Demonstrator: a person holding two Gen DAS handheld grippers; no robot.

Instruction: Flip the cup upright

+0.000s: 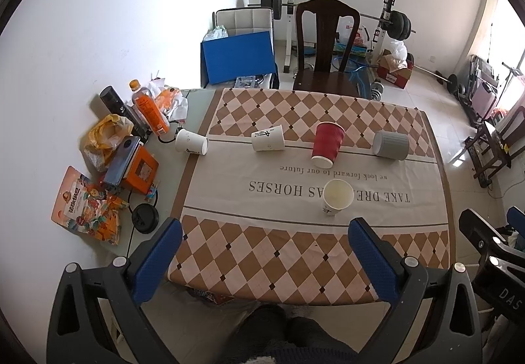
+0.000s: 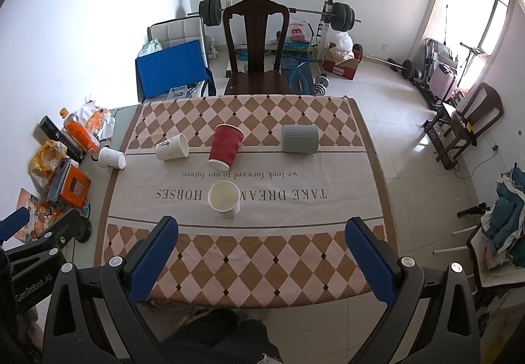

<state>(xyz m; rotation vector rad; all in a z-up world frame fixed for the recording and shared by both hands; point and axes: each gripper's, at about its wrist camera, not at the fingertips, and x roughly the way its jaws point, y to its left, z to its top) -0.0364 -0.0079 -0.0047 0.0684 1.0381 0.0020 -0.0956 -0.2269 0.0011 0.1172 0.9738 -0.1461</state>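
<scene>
white paper cup (image 2: 225, 200) stands upright on the lettered band of the bench (image 2: 295, 265), mouth open to the ceiling, so one cup looks done. four remain on their sides in a row farther back: a small white cup (image 2: 112, 158) at the cloth's left edge, a printed white cup (image 2: 172, 147), a red ribbed cup (image 2: 225, 147) and a grey ribbed cup (image 2: 300, 139). my left claw (image 1: 265, 252) hangs spread wide and empty above the near checkered border, and my right claw (image 2: 262, 249) is likewise spread and holds nothing. the upright cup sits just ahead of both claws; the fallen row lies well beyond it, apart from either claw. i judge the red cup nearest to reach.
</scene>
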